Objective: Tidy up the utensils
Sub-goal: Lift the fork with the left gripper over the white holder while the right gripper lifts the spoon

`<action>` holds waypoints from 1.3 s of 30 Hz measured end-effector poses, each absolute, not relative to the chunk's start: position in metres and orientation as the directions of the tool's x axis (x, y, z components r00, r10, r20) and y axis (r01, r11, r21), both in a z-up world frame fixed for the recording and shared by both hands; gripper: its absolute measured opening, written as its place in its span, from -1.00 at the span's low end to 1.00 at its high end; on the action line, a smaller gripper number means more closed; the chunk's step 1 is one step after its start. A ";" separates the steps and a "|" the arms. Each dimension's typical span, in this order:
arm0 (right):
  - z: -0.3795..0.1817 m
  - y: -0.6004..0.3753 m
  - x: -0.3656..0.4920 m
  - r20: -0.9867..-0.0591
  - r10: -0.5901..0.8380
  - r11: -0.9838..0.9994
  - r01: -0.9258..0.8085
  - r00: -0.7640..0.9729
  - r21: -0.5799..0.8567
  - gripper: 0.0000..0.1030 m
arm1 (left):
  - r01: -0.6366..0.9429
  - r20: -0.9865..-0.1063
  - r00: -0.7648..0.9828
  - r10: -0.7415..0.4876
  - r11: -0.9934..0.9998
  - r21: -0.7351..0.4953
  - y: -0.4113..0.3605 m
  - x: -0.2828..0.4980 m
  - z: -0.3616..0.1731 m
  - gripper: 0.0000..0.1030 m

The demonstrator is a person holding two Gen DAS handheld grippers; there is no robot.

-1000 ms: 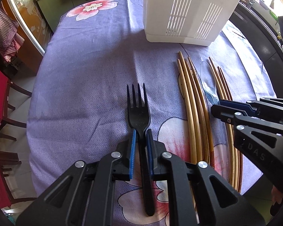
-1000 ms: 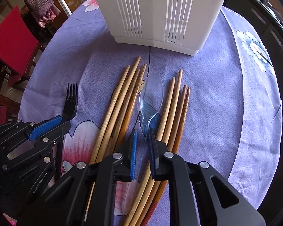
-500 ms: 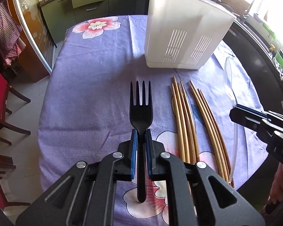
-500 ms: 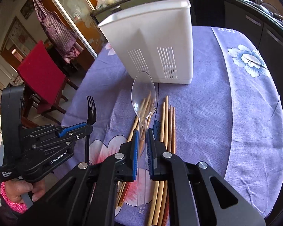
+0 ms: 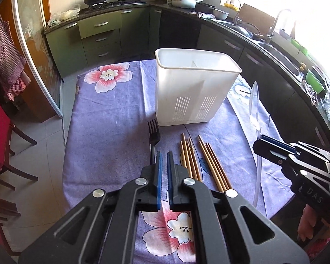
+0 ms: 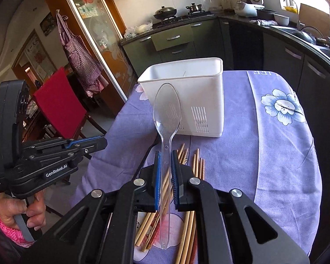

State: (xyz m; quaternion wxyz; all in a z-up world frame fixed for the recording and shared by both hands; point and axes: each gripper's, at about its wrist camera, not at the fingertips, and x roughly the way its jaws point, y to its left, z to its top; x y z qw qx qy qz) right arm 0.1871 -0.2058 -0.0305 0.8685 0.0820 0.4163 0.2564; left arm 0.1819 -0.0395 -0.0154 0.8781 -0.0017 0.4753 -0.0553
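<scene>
My right gripper (image 6: 165, 173) is shut on a clear plastic spoon (image 6: 166, 114), held bowl up above the table; the spoon also shows in the left wrist view (image 5: 253, 103). My left gripper (image 5: 163, 171) is raised, its jaws nearly shut with nothing between them. A black fork (image 5: 153, 136) lies on the purple cloth below and ahead of it, left of the chopsticks. A white divided utensil holder (image 5: 193, 92) stands beyond, also in the right wrist view (image 6: 200, 92). Several wooden chopsticks (image 5: 202, 162) lie on the cloth.
The table has a purple flowered cloth (image 5: 107, 118). A red chair (image 6: 59, 105) stands to the left. Dark kitchen cabinets and a counter with a sink (image 5: 275, 50) run behind and to the right.
My left gripper let go of the fork, which now lies on the cloth, and rose. My right gripper lifted the clear spoon higher off the chopsticks.
</scene>
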 end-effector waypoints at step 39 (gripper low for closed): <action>-0.004 -0.226 0.189 -0.609 0.551 0.834 -0.397 0.570 0.384 -0.81 | 0.185 -0.657 0.704 -0.270 0.963 -0.198 -0.021 0.228 0.058 -0.84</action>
